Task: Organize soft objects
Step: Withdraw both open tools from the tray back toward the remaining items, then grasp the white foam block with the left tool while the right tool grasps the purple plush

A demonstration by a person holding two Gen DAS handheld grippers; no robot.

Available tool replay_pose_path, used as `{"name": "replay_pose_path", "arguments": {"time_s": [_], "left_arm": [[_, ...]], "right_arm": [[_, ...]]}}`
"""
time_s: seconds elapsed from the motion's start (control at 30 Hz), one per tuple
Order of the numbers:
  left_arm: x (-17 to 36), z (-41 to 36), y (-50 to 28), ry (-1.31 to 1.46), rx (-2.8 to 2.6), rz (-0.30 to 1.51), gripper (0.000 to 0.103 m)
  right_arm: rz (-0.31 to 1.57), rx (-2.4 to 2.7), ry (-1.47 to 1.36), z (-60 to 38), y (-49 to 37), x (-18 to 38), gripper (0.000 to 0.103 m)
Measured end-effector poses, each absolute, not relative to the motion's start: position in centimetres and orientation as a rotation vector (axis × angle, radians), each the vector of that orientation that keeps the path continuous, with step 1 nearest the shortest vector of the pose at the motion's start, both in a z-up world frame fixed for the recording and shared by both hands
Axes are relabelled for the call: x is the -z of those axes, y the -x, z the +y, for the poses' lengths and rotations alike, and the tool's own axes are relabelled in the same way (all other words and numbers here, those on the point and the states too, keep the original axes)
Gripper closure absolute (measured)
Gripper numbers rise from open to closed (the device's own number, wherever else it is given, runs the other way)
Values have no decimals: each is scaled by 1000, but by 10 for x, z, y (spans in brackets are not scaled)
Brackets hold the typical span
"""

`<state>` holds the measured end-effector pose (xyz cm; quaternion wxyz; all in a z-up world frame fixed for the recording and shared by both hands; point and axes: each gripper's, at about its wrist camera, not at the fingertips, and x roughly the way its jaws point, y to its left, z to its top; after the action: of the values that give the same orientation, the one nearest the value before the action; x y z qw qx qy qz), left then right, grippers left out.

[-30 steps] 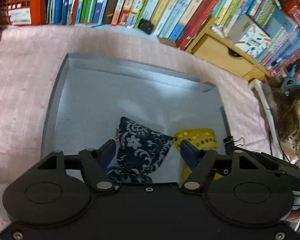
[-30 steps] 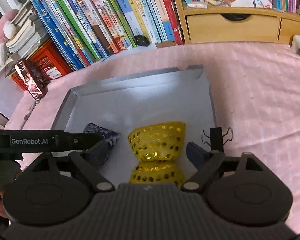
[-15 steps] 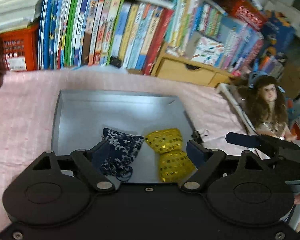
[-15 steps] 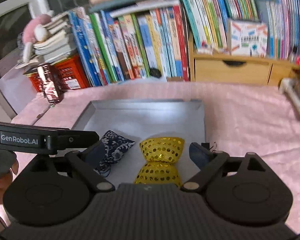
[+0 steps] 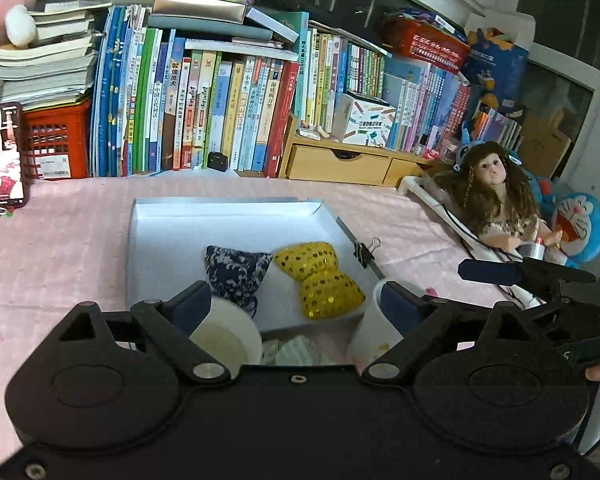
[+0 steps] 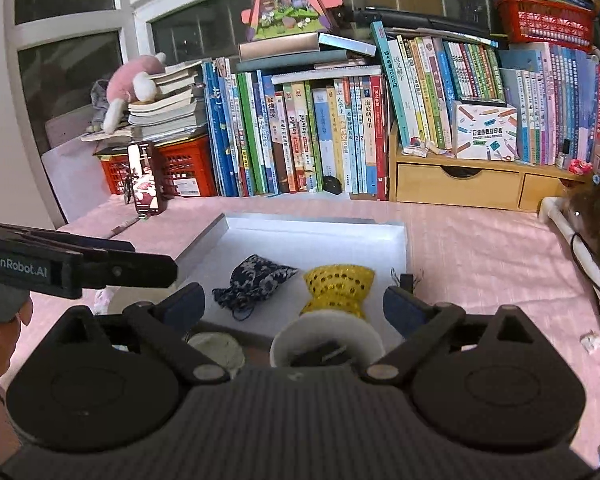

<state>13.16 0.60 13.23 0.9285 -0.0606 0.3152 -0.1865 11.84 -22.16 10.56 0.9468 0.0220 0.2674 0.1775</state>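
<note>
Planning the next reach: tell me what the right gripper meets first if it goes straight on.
Probably the white cup just below the right gripper, whose jaws are opening; past it, the yellow bow in the tray. Depth is unclear.

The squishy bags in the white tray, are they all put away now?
Two look done: the navy floral cloth pouch and the yellow sequinned bow-shaped cushion lie side by side in the shallow white tray. Nothing is in hand: both the left gripper and right gripper have empty jaws, opening. Soft striped cloth by the white cups may be left.

Navy floral pouch (image 5: 236,270), yellow sequinned bow (image 5: 320,276)
</note>
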Motion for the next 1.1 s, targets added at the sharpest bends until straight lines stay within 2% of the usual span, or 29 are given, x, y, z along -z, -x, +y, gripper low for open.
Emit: {"name": "replay_pose_path", "arguments": {"time_s": [0.73,1.1], "left_arm": [[-71,12,-37,97,330,578,6],[-45,5,-26,43,297,600,5]], "right_arm": [[387,-396,141,-195,-28,-35,0],[418,-456,167,-177,-20,-10,0]]}}
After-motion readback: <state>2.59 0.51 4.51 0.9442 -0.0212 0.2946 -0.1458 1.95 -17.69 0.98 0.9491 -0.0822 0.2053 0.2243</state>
